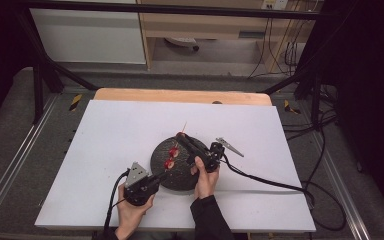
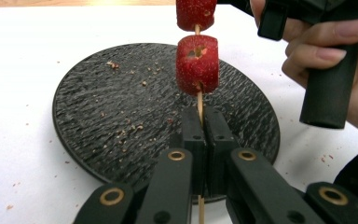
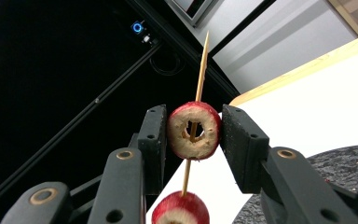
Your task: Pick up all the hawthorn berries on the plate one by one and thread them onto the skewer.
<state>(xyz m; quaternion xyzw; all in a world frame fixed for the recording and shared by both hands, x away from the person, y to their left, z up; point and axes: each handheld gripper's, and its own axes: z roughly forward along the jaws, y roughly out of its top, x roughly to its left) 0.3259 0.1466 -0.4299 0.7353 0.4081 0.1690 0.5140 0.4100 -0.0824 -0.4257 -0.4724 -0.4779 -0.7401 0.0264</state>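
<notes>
A thin wooden skewer [image 2: 199, 105] stands over a round black plate [image 1: 180, 177]. My left gripper [image 2: 199, 122] is shut on the skewer's lower end, and in the high view this gripper [image 1: 166, 173] is at the plate's near left rim. A cored red fruit piece [image 2: 197, 64] sits just above the jaws, with another [image 2: 196, 13] higher up. My right gripper [image 3: 194, 133] is shut on a cored red piece [image 3: 193, 140] threaded on the skewer, whose bare tip [image 3: 204, 56] sticks out past it. One more piece [image 3: 181, 211] sits below. From above, the right gripper [image 1: 181, 136] reaches over the plate's far side.
Red crumbs [image 2: 121, 133] are scattered on the plate and on the white sheet [image 1: 110, 145] that covers the wooden table [image 1: 180, 95]. Black cables [image 1: 275, 184] trail from both grippers across the sheet. Dark frame legs [image 1: 40, 85] stand beyond the table corners.
</notes>
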